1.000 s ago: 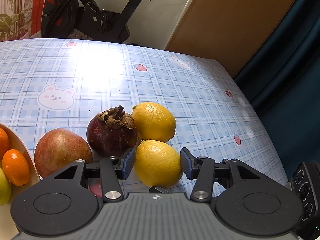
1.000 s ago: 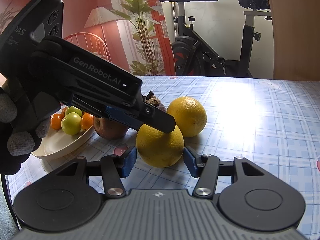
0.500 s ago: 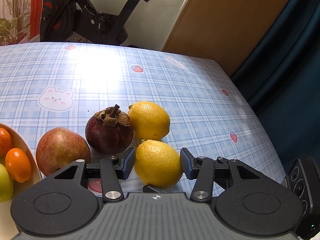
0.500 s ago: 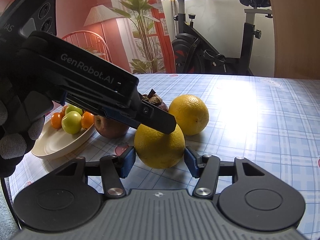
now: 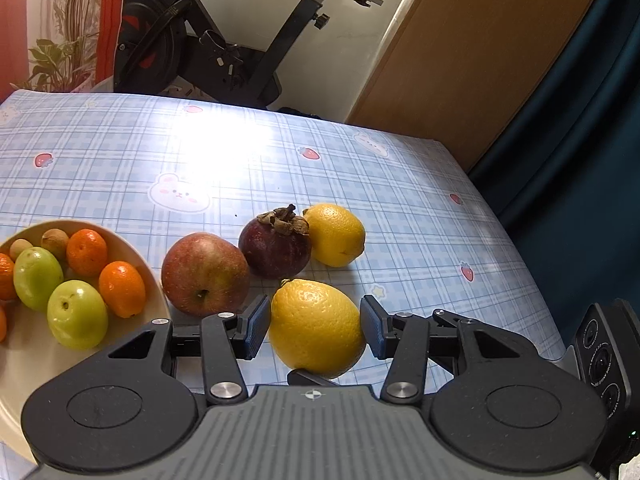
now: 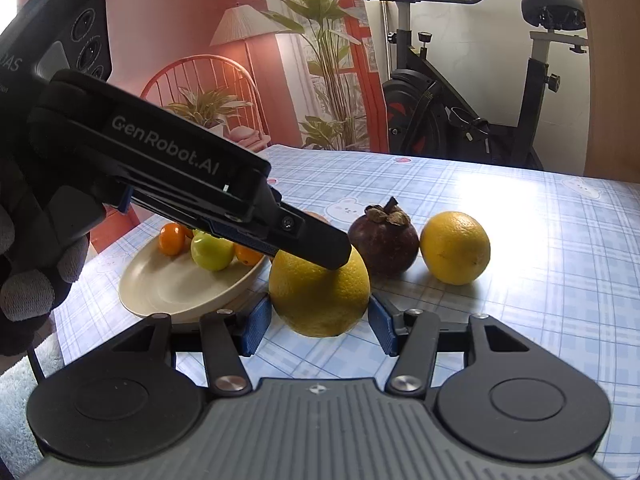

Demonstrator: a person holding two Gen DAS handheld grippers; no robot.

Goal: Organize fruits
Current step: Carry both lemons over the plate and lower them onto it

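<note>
mangosteen (image 5: 275,249) and apple (image 5: 205,274) ahead, tablecloth (image 5: 420,184) open right

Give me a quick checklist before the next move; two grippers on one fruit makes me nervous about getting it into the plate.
1. Left gripper grip: ok, both pads press the held lemon.
2. Right gripper grip: ok, its pads press the same lemon from another side.
3. Held lemon clear of the table: cannot tell.
4. Room in the plate: ok, a bare stretch shows beside the small fruits.
5. Level path to the plate: not ok, the apple stands between; probably go over it.
6. Neighbours: ok, the mangosteen and second lemon sit apart from the held one.
</note>
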